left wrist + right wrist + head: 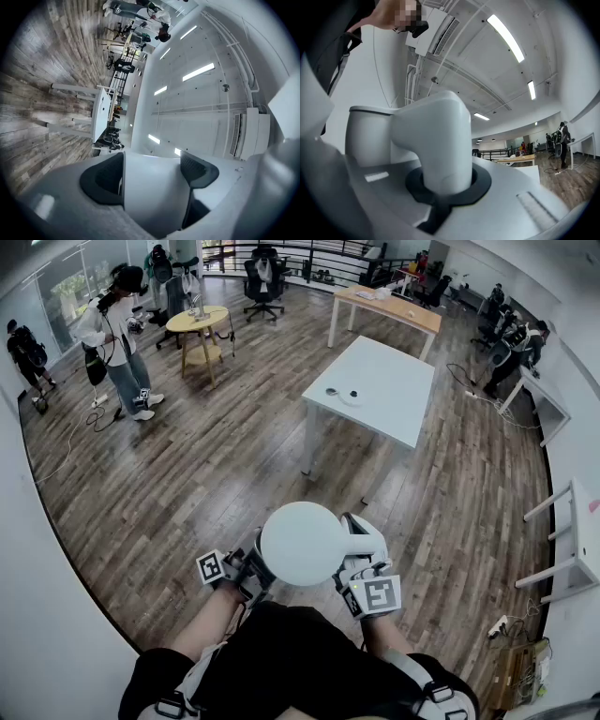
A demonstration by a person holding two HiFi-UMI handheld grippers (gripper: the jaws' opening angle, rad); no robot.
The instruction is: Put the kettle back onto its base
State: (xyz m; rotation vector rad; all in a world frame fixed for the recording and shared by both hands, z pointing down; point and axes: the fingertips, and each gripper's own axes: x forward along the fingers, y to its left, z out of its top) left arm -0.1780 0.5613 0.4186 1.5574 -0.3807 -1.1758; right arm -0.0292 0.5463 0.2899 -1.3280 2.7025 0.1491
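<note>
I hold the white kettle (302,542) in the air close to my body, over the wooden floor. My left gripper (255,563) grips its round body from the left. In the left gripper view the black pads (105,178) sit wide apart, pressed against both sides of the white body (150,187). My right gripper (361,554) is shut on the kettle's handle (436,140), which rises between its jaws, with the body (368,136) beside it. Two small items with a cord (342,395) lie on the white table (384,399); I cannot tell whether one is the base.
The white table stands a few steps ahead. Behind it is a long wooden table (389,307). A round wooden table (199,322) and office chairs (262,282) are at the far left. People (117,338) stand around the room. A white rack (572,540) is at the right.
</note>
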